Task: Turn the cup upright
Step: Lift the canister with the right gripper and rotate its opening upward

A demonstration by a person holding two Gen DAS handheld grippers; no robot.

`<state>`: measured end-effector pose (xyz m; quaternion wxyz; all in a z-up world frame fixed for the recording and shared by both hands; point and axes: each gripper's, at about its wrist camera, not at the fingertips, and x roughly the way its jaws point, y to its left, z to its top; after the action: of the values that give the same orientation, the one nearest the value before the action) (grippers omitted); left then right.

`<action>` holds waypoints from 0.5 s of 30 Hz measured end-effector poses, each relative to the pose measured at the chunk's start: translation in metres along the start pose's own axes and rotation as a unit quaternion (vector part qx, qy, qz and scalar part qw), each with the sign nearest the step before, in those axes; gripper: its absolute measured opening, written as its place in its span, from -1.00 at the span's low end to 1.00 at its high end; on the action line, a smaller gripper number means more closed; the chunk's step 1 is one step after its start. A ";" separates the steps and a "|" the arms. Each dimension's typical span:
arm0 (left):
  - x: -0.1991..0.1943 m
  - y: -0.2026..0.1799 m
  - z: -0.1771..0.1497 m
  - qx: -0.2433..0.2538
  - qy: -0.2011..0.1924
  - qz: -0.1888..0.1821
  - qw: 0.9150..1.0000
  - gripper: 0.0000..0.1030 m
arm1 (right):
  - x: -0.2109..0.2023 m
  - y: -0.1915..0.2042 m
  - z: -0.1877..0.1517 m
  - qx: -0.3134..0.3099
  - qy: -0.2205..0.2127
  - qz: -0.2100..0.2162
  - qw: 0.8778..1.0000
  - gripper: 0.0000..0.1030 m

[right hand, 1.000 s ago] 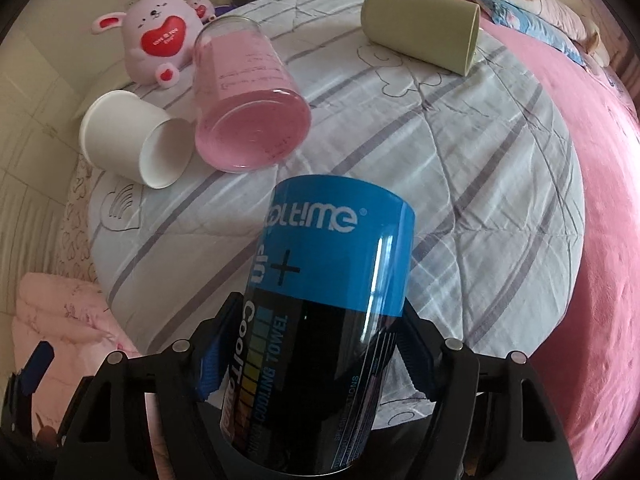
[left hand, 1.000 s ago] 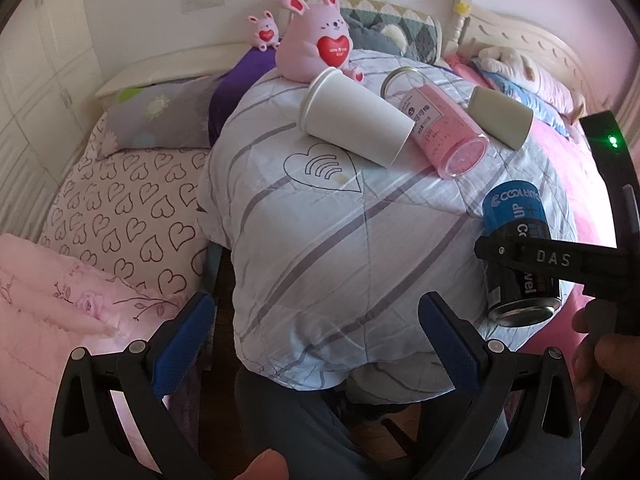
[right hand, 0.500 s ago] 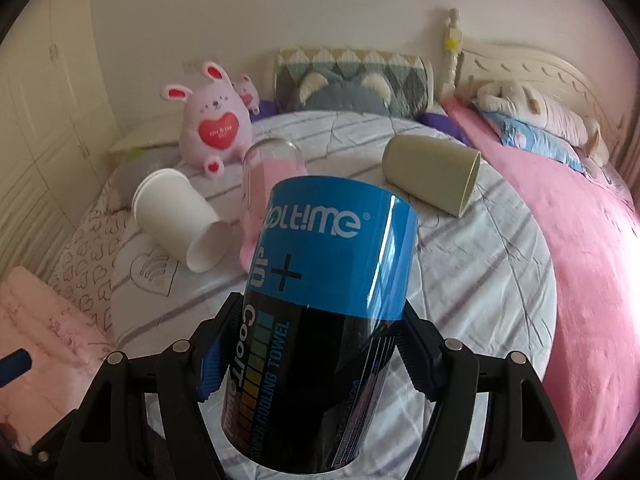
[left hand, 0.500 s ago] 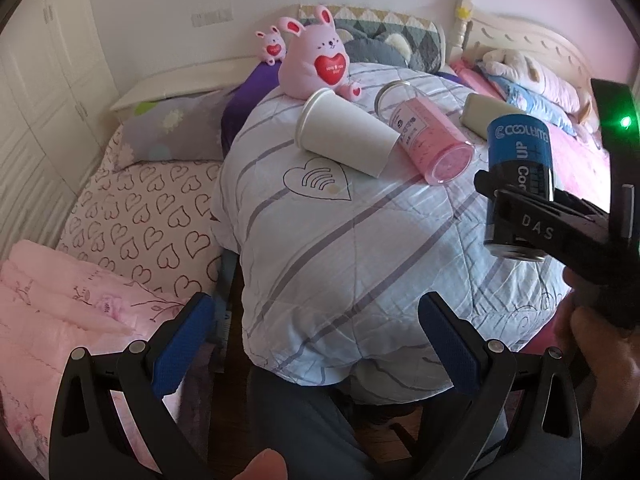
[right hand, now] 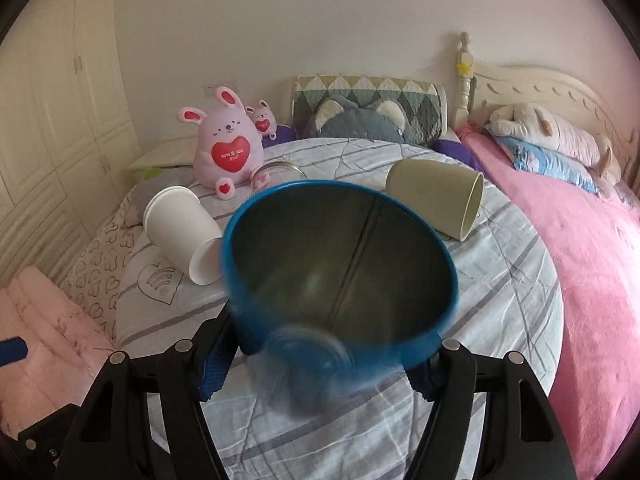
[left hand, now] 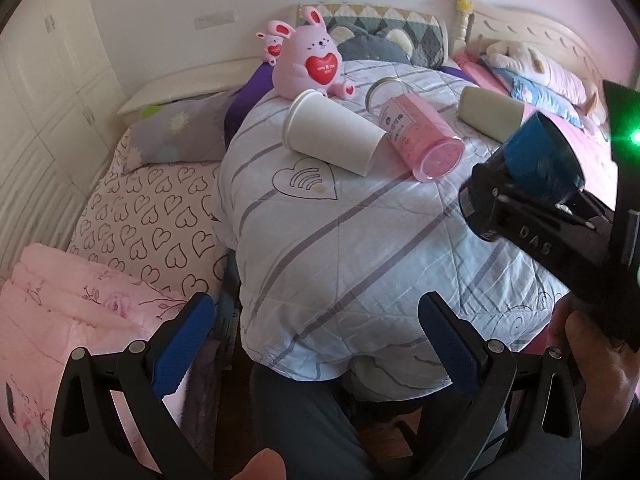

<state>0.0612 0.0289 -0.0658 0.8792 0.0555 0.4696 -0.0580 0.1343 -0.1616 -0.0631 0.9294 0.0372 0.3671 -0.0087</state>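
Note:
My right gripper (right hand: 320, 356) is shut on a blue and black cup (right hand: 340, 276) and holds it in the air above the round table (right hand: 500, 320). The cup is tilted, its open mouth toward the right wrist camera, and blurred by motion. In the left wrist view the cup (left hand: 536, 160) and right gripper (left hand: 520, 216) are at the right, above the table's edge. My left gripper (left hand: 320, 344) is open and empty, near the table's front edge.
A white paper cup (left hand: 332, 140), a pink clear cup (left hand: 424, 136) and an olive cup (right hand: 436, 196) lie on their sides on the striped cloth. A pink bunny toy (left hand: 312, 64) stands at the back. Beds flank the table.
My right gripper has lifted the blue cup off the table and turned it, so its open mouth now faces the camera. My left gripper has stayed open and pulled back slightly.

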 end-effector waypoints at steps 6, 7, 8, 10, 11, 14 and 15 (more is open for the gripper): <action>-0.002 -0.004 -0.001 -0.001 0.001 0.002 1.000 1.00 | 0.013 0.001 -0.009 -0.014 0.023 -0.003 1.000 0.36; -0.003 -0.004 -0.001 -0.001 0.001 0.002 1.000 1.00 | 0.016 0.001 -0.009 -0.015 0.024 -0.004 1.000 0.36; -0.003 -0.003 -0.001 -0.002 0.000 0.003 1.000 1.00 | 0.017 0.001 -0.010 -0.018 0.024 -0.004 1.000 0.36; -0.004 -0.002 -0.001 -0.004 0.000 0.005 1.000 1.00 | 0.019 0.003 -0.008 -0.026 0.022 -0.007 0.999 0.35; -0.005 -0.001 -0.002 -0.006 0.000 0.005 1.000 1.00 | 0.019 0.004 -0.007 -0.028 0.022 -0.006 0.999 0.35; -0.006 0.001 -0.002 -0.010 -0.001 0.007 1.000 1.00 | 0.027 0.005 -0.003 -0.033 0.029 -0.006 0.999 0.34; -0.006 0.001 -0.003 -0.011 -0.001 0.007 1.000 1.00 | 0.029 0.006 -0.003 -0.031 0.033 -0.003 0.999 0.33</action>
<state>0.0556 0.0308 -0.0620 0.8807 0.0492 0.4689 -0.0463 0.1533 -0.1555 -0.0845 0.9176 0.0072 0.3975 0.0017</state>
